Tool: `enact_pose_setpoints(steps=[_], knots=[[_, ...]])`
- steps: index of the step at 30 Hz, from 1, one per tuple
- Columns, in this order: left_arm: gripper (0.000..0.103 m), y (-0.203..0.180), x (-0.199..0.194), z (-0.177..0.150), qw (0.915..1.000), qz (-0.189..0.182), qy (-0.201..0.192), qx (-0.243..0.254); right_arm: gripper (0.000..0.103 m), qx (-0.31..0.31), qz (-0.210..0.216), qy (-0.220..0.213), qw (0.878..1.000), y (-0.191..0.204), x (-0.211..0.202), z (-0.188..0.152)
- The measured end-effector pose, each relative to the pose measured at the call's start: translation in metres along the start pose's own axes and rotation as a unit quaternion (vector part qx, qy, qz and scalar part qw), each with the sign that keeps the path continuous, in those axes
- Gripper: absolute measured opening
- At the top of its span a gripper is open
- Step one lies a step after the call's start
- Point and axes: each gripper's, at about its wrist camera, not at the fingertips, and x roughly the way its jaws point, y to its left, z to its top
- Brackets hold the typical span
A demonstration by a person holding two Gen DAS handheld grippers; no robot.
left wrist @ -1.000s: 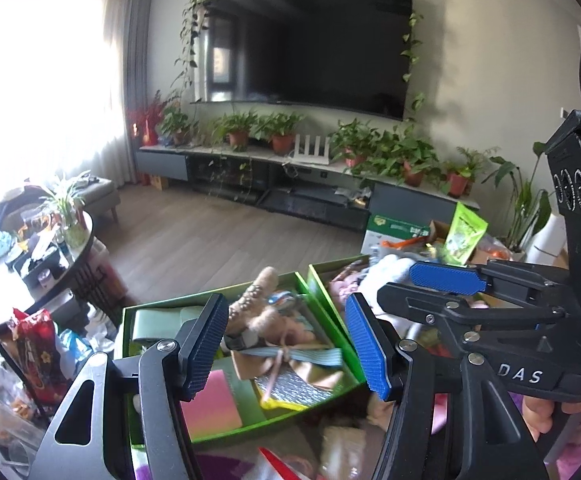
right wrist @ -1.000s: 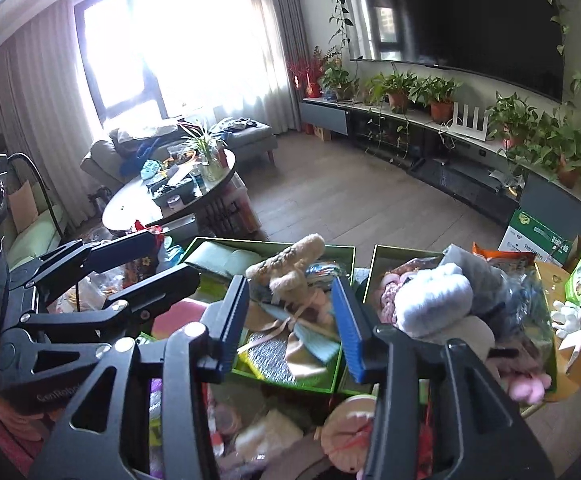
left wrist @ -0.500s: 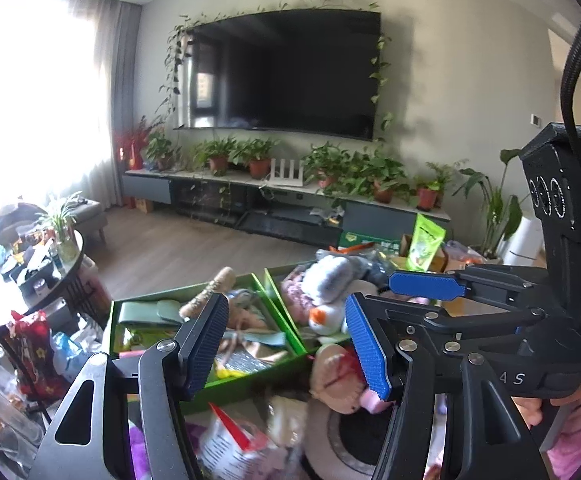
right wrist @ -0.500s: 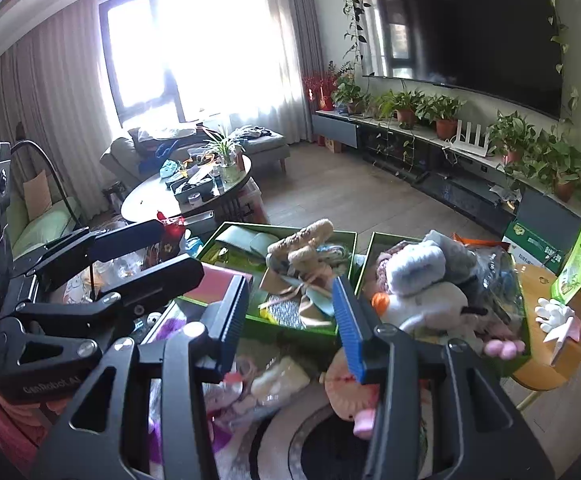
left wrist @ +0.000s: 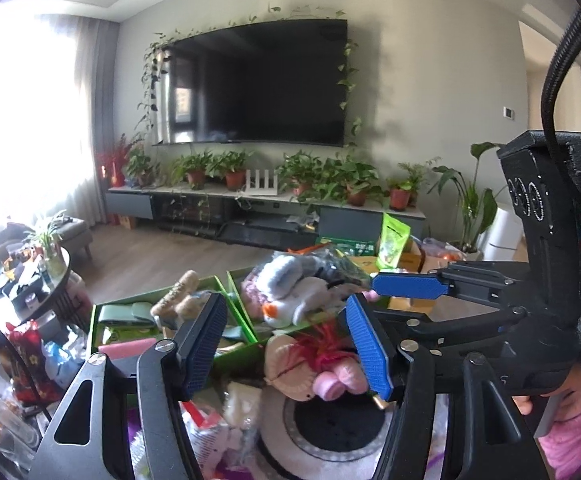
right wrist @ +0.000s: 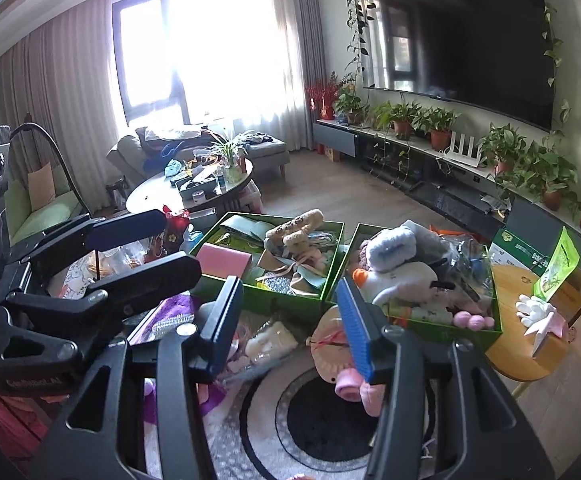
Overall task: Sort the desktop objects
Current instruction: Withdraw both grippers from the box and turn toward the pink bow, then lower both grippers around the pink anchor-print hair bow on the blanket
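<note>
Two green boxes stand side by side on the table. The left box (right wrist: pixel 332 242) holds a pink pad, green straps and a tan plush stick (right wrist: pixel 294 222). The right box (right wrist: pixel 494 316) is heaped with plush toys, a white one (right wrist: pixel 404 276) on top. Loose items lie in front: a round pink plush with red tassel (left wrist: pixel 310 362), a cream packet (right wrist: pixel 270 340). My left gripper (left wrist: pixel 286 344) is open and empty above the loose items. My right gripper (right wrist: pixel 290 320) is open and empty beside it, held back from the boxes.
A round black-and-white mat (right wrist: pixel 322 412) covers the near table. A small wooden stool (right wrist: pixel 530 320) with a white toy and green pouch stands right. A cluttered round coffee table (right wrist: pixel 186 188) is at the left, a TV console with plants behind.
Both grippers pulled back and up from the green boxes, so the boxes now sit farther away and the loose items and mat show below. Both stay open and empty.
</note>
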Motion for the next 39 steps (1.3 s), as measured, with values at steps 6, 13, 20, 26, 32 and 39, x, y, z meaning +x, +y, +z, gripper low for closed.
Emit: enact_pose_setpoints(steps=[6,13,20,26,32,39], knots=[[0.071,-0.025,-0.002,-0.023,0.9998,-0.017,0.004,-0.002,0.051,0.005,0.002,0.010,1.000,-0.011,-0.013,-0.025],[0.071,-0.052,0.011,-0.065,0.9983,-0.043,0.037,-0.011,0.051,0.005,-0.018,0.029,0.999,-0.023,-0.021,-0.073],[0.071,-0.067,0.040,-0.105,0.9945,-0.049,0.092,-0.015,0.051,0.043,-0.016,0.082,0.996,-0.041,-0.007,-0.127],[0.071,-0.072,0.056,-0.136,0.9887,-0.059,0.135,-0.027,0.053,0.065,-0.019,0.104,0.992,-0.052,0.001,-0.159],[0.071,-0.075,0.068,-0.164,0.9815,-0.065,0.177,-0.034,0.054,0.080,-0.025,0.135,0.987,-0.069,0.011,-0.192],[0.071,-0.081,0.078,-0.181,0.9761,-0.073,0.201,-0.037,0.055,0.122,-0.010,0.150,0.981,-0.087,0.017,-0.214]])
